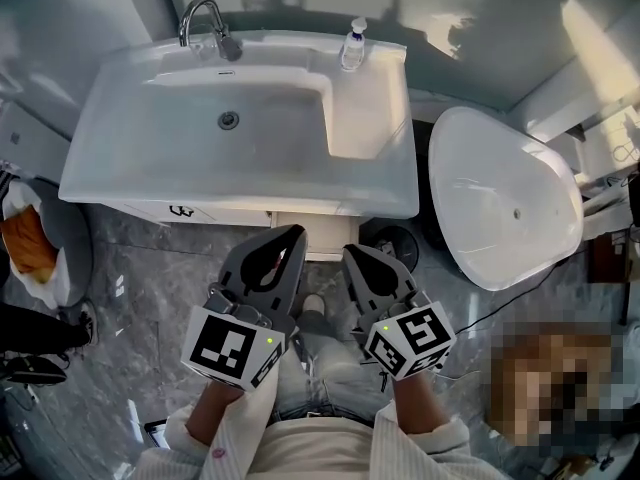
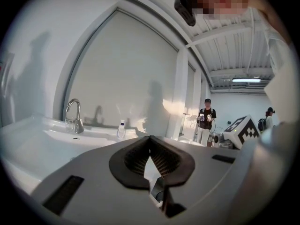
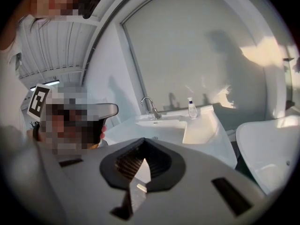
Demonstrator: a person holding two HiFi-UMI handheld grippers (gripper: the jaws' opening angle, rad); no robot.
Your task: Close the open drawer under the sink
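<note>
A white sink (image 1: 372, 183) with a chrome tap (image 1: 205, 20) fills the top of the head view. Below its front edge a pale drawer front (image 1: 312, 236) juts out a little from the white cabinet (image 1: 180, 211). My left gripper (image 1: 296, 232) points at that drawer from just in front, jaws together and empty. Beside it my right gripper (image 1: 351, 253) is also shut on nothing, slightly further back. In the left gripper view the left gripper (image 2: 150, 138) looks over the sink top (image 2: 42, 135). The right gripper (image 3: 142, 142) faces the sink (image 3: 197, 128) from the right.
A clear soap bottle (image 1: 353, 45) stands at the sink's back right. A white oval tub (image 1: 505, 203) sits to the right, a round dark object (image 1: 395, 243) between it and the cabinet. A bin with an orange bag (image 1: 30, 246) is at the left. Grey marble floor (image 1: 150, 288) lies underfoot.
</note>
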